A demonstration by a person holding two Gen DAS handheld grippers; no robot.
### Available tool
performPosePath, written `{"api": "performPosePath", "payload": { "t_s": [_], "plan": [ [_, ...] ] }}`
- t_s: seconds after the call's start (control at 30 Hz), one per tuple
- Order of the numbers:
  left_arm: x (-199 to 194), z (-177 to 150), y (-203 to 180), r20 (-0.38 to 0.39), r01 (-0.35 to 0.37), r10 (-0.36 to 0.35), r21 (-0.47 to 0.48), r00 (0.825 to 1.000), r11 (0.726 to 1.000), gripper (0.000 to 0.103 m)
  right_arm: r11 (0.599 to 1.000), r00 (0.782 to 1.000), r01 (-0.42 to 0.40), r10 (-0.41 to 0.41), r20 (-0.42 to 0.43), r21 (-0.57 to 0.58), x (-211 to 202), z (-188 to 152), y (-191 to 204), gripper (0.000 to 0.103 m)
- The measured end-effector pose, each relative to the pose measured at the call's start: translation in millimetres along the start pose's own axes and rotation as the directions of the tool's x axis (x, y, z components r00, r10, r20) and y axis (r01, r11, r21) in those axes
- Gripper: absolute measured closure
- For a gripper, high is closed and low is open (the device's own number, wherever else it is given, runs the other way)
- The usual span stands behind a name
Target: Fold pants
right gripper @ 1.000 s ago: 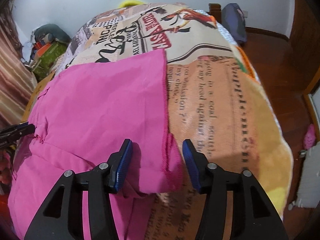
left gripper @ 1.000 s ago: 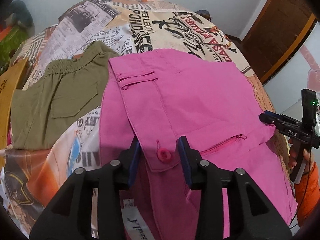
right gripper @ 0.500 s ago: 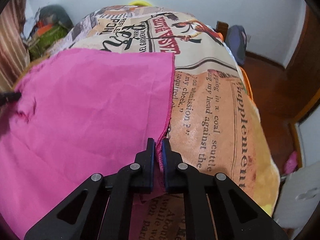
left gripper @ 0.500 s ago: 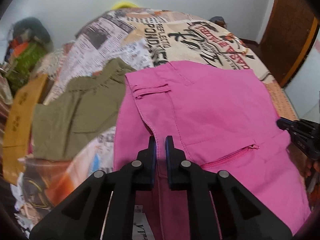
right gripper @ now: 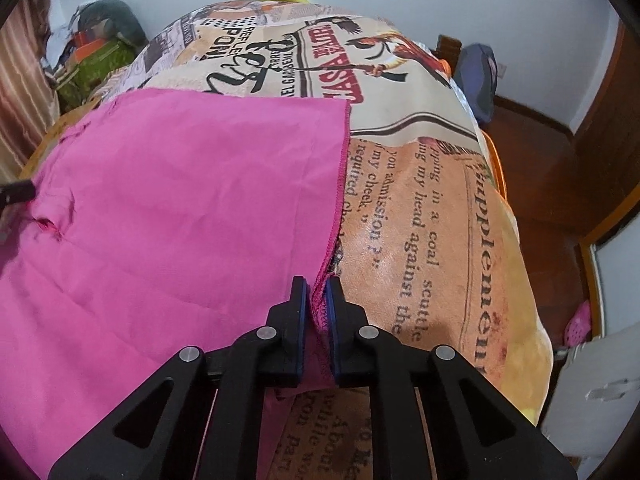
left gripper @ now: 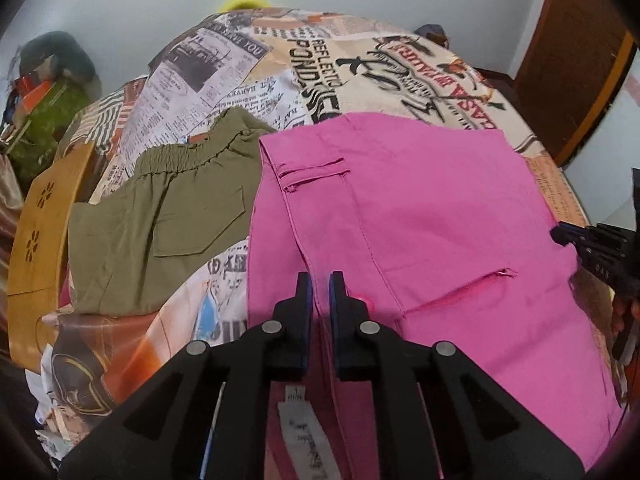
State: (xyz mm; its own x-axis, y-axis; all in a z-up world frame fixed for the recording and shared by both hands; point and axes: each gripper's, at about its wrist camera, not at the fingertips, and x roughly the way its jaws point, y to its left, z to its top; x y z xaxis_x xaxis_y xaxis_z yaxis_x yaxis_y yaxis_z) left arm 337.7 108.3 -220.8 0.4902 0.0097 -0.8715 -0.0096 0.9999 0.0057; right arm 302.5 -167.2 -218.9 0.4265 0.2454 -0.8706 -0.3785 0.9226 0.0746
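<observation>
Pink pants point(left gripper: 432, 216) lie spread on a bed with a newspaper-print cover point(left gripper: 304, 52). My left gripper point(left gripper: 319, 284) is shut on the pants' waistband by the pink button, with a white label below the fingers. My right gripper point(right gripper: 317, 290) is shut on the stitched hem edge of the pink pants point(right gripper: 168, 208), lifting it a little off the cover. The right gripper's tip also shows at the right edge of the left wrist view point(left gripper: 560, 236).
Olive green pants point(left gripper: 160, 216) lie left of the pink ones. A wooden headboard point(left gripper: 40, 236) stands at the far left, with clutter point(left gripper: 44, 108) behind it. A wooden floor point(right gripper: 544, 184) and a dark bag point(right gripper: 476, 76) lie right of the bed.
Both grippers were open around the fabric a second ago and have closed on it. Both have since lifted their edges slightly and drawn back a little.
</observation>
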Motion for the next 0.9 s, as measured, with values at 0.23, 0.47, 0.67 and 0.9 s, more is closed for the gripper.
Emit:
{"api": "performPosePath", "payload": {
  "t_s": [0.23, 0.47, 0.67, 0.9],
  "plan": [
    [-25.7, 16.0, 14.7, 0.089, -0.054, 0.054, -0.004, 0.995, 0.999, 0.042, 0.997, 0.994, -0.046, 0.04, 0.104, 0.058, -35.9, 23.9, -12.2, 0.074],
    [-14.6, 48.7, 34.0, 0.115, -0.05, 0.054, -0.037, 0.992, 0.998, 0.036, 0.999, 0.982, -0.025, 0.019, 0.19, 0.026, -49.9, 59.9, -11.3, 0.057],
    [28.0, 68.7, 43.3, 0.049, 0.011, -0.009, -0.042, 0.999, 0.999, 0.036, 1.0, 0.982, -0.021, 0.023, 0.189, -0.014, -24.8, 81.3, -4.9, 0.056],
    [66.3, 83.2, 49.5, 0.011, 0.03, -0.029, -0.042, 1.0, 0.999, 0.036, 0.999, 0.987, -0.028, 0.032, 0.156, -0.027, 12.1, 92.5, -5.0, 0.056]
  ]
}}
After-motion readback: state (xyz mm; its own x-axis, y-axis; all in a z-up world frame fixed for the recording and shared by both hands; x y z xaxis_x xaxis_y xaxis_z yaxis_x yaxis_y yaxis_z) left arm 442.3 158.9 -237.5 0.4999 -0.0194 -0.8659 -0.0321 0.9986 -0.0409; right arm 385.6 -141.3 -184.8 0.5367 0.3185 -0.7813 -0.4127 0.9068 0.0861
